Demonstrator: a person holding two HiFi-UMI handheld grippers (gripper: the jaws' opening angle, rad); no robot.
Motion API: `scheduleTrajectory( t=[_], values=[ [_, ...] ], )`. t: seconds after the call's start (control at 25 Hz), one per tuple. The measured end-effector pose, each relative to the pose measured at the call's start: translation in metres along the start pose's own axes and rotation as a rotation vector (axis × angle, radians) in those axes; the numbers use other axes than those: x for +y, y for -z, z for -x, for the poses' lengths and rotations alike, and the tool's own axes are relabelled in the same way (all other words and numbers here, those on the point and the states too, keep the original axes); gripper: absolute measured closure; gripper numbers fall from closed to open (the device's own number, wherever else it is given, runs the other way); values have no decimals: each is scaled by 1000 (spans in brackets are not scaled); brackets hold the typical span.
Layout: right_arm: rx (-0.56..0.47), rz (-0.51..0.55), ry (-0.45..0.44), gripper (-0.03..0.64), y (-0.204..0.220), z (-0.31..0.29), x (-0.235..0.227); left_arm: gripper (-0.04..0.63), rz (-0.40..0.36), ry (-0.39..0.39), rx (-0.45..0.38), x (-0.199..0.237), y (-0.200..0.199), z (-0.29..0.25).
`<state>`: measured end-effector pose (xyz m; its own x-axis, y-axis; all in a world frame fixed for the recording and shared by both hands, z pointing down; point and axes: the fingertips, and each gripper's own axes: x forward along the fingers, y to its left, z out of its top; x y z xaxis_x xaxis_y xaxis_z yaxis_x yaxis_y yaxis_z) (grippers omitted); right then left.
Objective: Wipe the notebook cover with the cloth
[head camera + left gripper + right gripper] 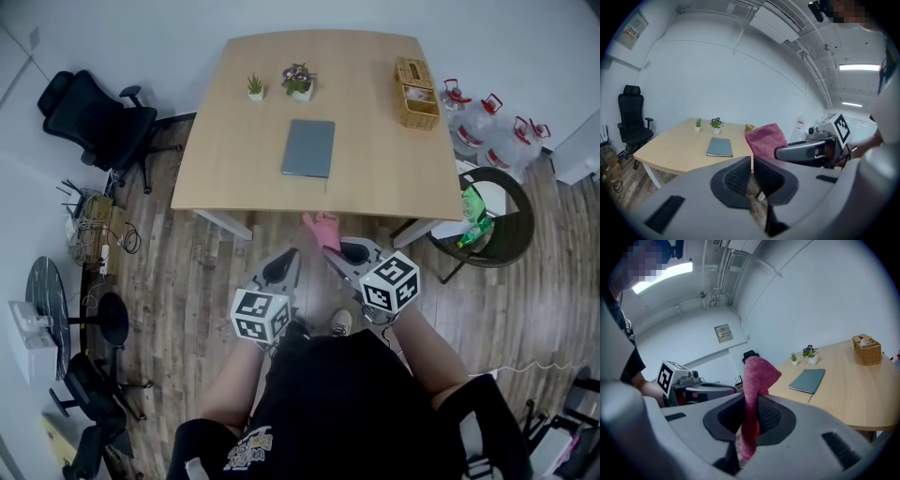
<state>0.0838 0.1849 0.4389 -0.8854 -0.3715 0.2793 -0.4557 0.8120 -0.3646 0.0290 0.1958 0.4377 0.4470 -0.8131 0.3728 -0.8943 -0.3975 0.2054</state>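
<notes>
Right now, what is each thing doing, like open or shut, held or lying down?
notebook: closed, lying flat on the table, nothing touching it.
cloth: pinched in the right hand-held gripper, held in the air.
right hand-held gripper: shut on the cloth.
left hand-held gripper: shut, empty.
green plant: upright in its pot.
flower plant: upright in its pot.
basket: standing on the table.

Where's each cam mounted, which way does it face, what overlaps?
Head view: on the person's head, facing steeply down at the table and notebook; shows torso, left tool, right tool.
Left gripper view: on the left tool, along its shut jaws toward the table; right tool alongside.
Right gripper view: on the right tool, along jaws shut on the cloth; left tool alongside.
Shared: all three see the notebook.
</notes>
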Motion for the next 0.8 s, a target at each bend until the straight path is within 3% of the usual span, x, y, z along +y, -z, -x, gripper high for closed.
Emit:
scheduleTrajectory(
  t=[0.8],
  values=[
    [5, -29, 12, 560, 12, 6, 4, 577, 24, 15, 4, -7, 11, 3]
  ],
)
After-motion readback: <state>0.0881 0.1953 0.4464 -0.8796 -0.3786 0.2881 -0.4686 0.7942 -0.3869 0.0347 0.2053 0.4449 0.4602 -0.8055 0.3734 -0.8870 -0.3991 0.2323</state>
